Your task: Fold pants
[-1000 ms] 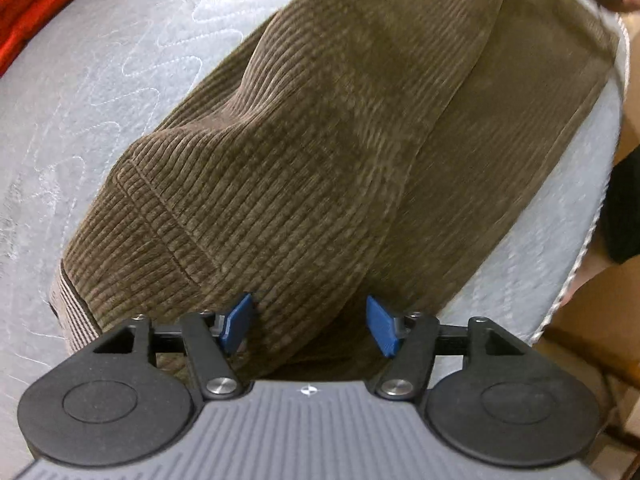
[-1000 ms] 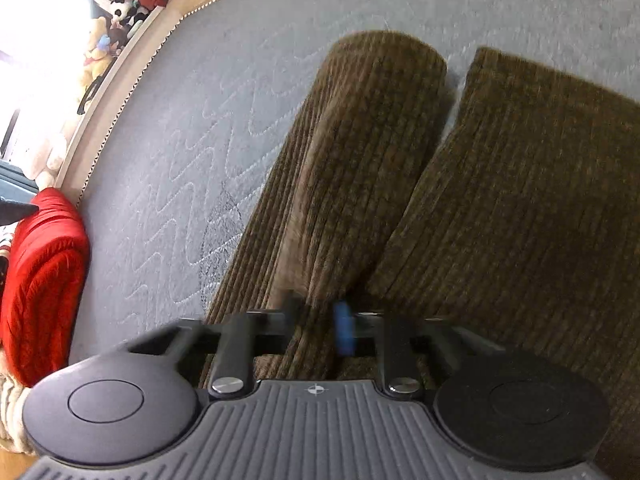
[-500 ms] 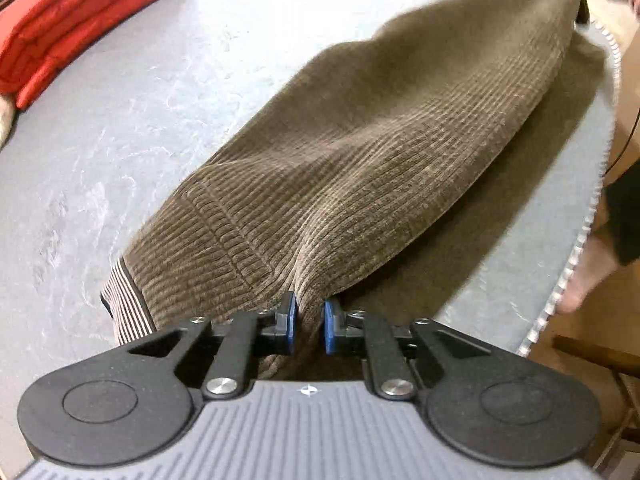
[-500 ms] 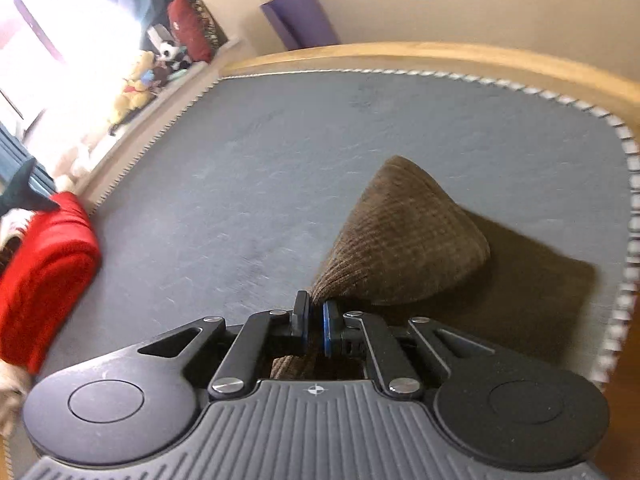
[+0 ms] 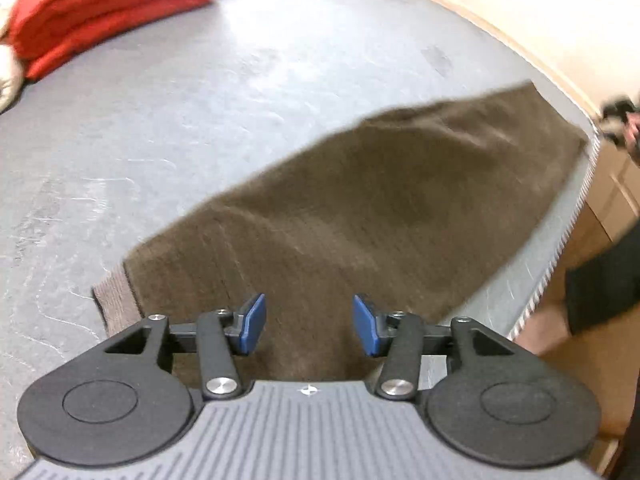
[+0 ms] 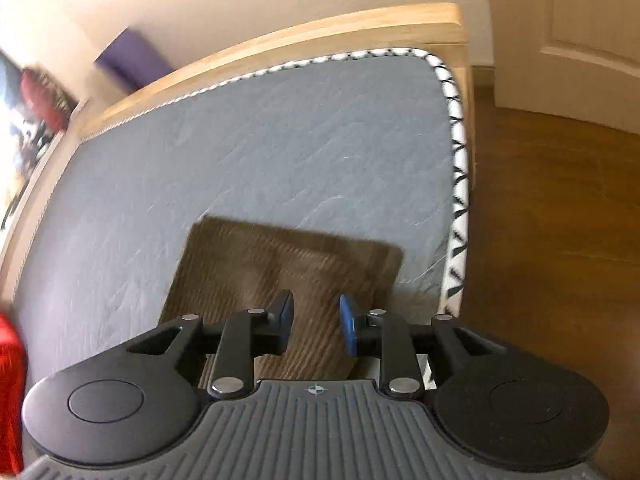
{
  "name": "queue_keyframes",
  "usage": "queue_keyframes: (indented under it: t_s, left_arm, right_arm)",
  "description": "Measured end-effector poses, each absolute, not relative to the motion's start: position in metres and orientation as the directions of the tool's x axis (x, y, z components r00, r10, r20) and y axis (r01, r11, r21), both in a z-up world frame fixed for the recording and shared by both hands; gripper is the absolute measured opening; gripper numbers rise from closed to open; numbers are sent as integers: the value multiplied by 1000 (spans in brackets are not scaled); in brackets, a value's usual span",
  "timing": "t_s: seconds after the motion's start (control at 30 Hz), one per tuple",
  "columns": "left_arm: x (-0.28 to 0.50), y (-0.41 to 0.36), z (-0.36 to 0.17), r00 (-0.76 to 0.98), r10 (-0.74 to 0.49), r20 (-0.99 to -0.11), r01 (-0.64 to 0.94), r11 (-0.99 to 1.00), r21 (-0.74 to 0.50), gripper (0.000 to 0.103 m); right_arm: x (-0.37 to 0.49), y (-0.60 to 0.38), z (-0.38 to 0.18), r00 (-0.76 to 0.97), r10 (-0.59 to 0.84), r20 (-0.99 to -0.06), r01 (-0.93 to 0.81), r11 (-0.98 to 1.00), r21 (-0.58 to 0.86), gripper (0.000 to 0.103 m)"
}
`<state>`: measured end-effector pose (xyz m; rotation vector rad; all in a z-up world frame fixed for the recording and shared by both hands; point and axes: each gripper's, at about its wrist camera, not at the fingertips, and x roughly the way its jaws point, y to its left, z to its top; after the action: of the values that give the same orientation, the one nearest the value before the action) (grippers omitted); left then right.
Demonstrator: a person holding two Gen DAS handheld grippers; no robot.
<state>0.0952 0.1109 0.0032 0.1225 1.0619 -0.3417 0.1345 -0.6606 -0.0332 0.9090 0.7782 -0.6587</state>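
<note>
Brown corduroy pants point(image 5: 360, 216) lie flat on the grey mattress point(image 5: 168, 128), one leg stacked over the other along the mattress's right edge. My left gripper point(image 5: 308, 324) is open and empty just above the waistband end. In the right wrist view the stacked leg ends point(image 6: 280, 264) lie near the mattress corner, and my right gripper point(image 6: 314, 328) is open and empty just above them. The other gripper and hand show blurred at the far right of the left wrist view point(image 5: 624, 124).
A folded red garment point(image 5: 104, 8) lies at the far left of the mattress. The piped mattress edge point(image 6: 456, 184) and wooden bed frame point(image 6: 280, 44) border a wooden floor point(image 6: 552, 240) on the right. A person's leg point(image 5: 592, 288) stands beside the bed.
Both grippers, shut on the pants half a second ago, have opened and let go. The lifted leg now lies flat on the other leg. Both grippers have pulled back.
</note>
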Motion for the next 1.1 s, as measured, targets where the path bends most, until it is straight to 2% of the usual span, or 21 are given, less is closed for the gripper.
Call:
queue_keyframes:
  t_s: [0.1, 0.33, 0.4, 0.57, 0.63, 0.7, 0.77, 0.83, 0.93, 0.97, 1.03, 1.1]
  left_arm:
    - [111, 111, -2, 445, -149, -883, 296, 955, -12, 54]
    - [126, 106, -12, 445, -101, -890, 285, 958, 34, 54]
    - [122, 103, -9, 452, -99, -887, 285, 958, 38, 54]
    - [126, 101, -12, 457, -102, -884, 287, 957, 38, 54]
    - [127, 102, -14, 454, -100, -885, 285, 958, 38, 54]
    - [128, 102, -18, 443, -90, -892, 282, 958, 43, 54]
    - [128, 101, -20, 427, -82, -901, 284, 958, 48, 54]
    - [127, 98, -24, 415, -78, -906, 299, 953, 54, 54]
    - [126, 98, -27, 403, -89, -911, 307, 951, 43, 54]
    - [126, 100, -28, 396, -91, -914, 303, 952, 37, 54]
    - [126, 103, -32, 383, -75, -921, 293, 955, 44, 54]
    - [126, 107, -35, 377, -51, -925, 277, 959, 61, 54]
  right_arm:
    - [140, -668, -53, 552, -99, -828, 778, 419, 468, 29]
    - [149, -669, -67, 516, -106, -850, 802, 410, 435, 29]
    - [152, -671, -63, 543, -104, -833, 774, 447, 449, 8]
    - [147, -654, -14, 655, -282, -701, 707, 556, 437, 6]
    - [152, -655, -15, 608, -326, -724, 737, 572, 361, 6]
    - [158, -662, -35, 491, -319, -811, 799, 535, 273, 9]
    - [159, -663, -48, 341, -338, -877, 864, 480, 151, 16]
    - [153, -658, -37, 328, -406, -853, 898, 413, 149, 19]
    - [168, -636, -8, 415, -498, -761, 853, 503, 137, 19]
    - [175, -627, -1, 476, -485, -733, 817, 553, 164, 23]
    - [194, -608, 2, 590, -395, -704, 721, 650, 239, 29]
    - [219, -590, -6, 655, -228, -720, 614, 717, 331, 38]
